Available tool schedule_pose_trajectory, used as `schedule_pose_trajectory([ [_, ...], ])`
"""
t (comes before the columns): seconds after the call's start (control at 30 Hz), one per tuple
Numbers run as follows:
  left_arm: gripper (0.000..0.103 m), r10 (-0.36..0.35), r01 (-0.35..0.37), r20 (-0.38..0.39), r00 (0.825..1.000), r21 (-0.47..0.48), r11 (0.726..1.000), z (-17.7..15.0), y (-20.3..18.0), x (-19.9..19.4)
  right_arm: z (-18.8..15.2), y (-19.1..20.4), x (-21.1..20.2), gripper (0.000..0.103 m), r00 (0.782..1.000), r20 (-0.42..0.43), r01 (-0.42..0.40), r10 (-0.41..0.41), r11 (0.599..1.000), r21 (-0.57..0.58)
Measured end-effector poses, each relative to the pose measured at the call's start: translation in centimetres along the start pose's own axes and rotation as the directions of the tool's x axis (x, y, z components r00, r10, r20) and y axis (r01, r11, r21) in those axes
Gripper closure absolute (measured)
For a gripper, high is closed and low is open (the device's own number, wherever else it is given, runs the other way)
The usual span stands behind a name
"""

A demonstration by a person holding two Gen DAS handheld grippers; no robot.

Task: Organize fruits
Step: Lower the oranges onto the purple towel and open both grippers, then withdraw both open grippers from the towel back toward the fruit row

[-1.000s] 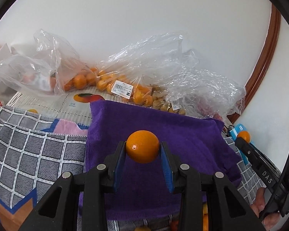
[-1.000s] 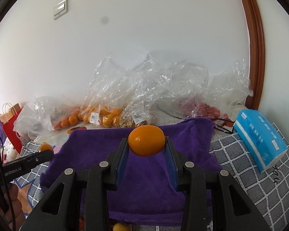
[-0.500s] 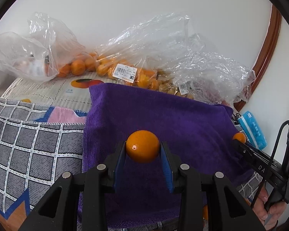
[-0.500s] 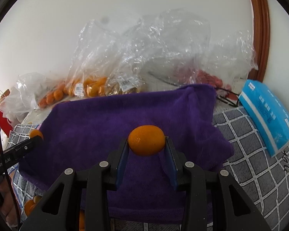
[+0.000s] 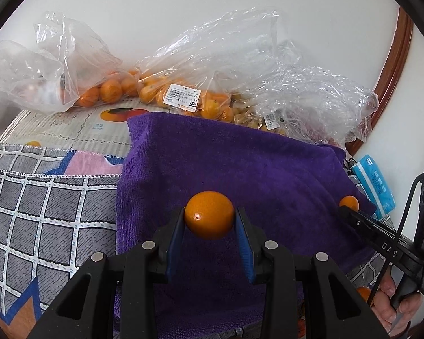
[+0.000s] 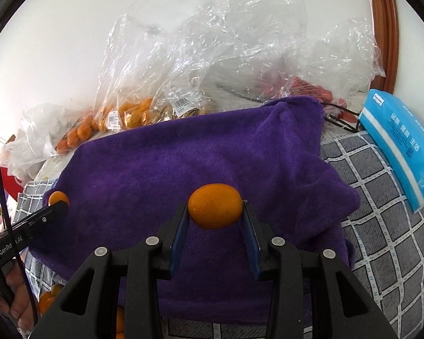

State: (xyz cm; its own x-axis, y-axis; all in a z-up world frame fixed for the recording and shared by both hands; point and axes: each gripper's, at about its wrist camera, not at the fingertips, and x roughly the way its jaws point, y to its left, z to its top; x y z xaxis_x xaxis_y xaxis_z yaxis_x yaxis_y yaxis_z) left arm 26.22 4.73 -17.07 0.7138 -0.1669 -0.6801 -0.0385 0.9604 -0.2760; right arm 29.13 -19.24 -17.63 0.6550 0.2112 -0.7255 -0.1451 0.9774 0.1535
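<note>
My left gripper (image 5: 209,221) is shut on a round orange (image 5: 209,214) and holds it over the purple towel (image 5: 240,163). My right gripper (image 6: 215,217) is shut on an oval orange (image 6: 215,209) over the same purple towel (image 6: 189,163). The right gripper and its orange (image 5: 349,202) show at the right edge of the left wrist view. The left gripper and its orange (image 6: 58,197) show at the left edge of the right wrist view. Both oranges hang above the cloth, apart from it.
Clear plastic bags of oranges (image 5: 110,90) and small fruits (image 5: 212,104) lie along the wall behind the towel. A blue tissue pack (image 6: 401,147) lies right of it on the grey checked cloth (image 5: 42,212). Loose oranges (image 6: 49,299) sit near the front edge.
Both grippers have tilted down and moved forward over the purple towel, each still holding its orange. The towel now fills more of both views.
</note>
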Motion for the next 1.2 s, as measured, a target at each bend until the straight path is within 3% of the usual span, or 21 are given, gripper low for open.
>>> schedule_pose_trajectory([
  [0.57,0.069,0.010,-0.010,-0.020,1.000,0.012,1.000,0.1,-0.1,0.4,-0.1,-0.3,0.3,0.065,1.000,-0.012,-0.009,0.010,1.000,0.007],
  [0.63,0.068,0.006,-0.006,-0.017,1.000,0.009,1.000,0.1,-0.1,0.3,-0.1,-0.2,0.0,0.065,1.000,0.000,-0.015,0.015,1.000,0.005],
  [0.7,0.061,-0.003,0.004,-0.018,1.000,0.004,1.000,0.1,0.0,0.3,-0.1,-0.2,-0.2,0.065,1.000,0.010,-0.020,0.020,1.000,0.004],
  [1.0,0.049,-0.021,0.021,0.034,0.999,0.005,1.000,0.2,-0.3,-0.9,0.0,-0.3,-2.0,0.046,0.996,0.088,-0.038,0.036,0.999,0.019],
  [1.2,0.049,0.017,-0.018,0.081,0.997,0.009,1.000,0.2,-0.6,-1.5,0.2,-0.3,-3.1,0.046,0.990,0.138,0.005,-0.007,1.000,0.018],
])
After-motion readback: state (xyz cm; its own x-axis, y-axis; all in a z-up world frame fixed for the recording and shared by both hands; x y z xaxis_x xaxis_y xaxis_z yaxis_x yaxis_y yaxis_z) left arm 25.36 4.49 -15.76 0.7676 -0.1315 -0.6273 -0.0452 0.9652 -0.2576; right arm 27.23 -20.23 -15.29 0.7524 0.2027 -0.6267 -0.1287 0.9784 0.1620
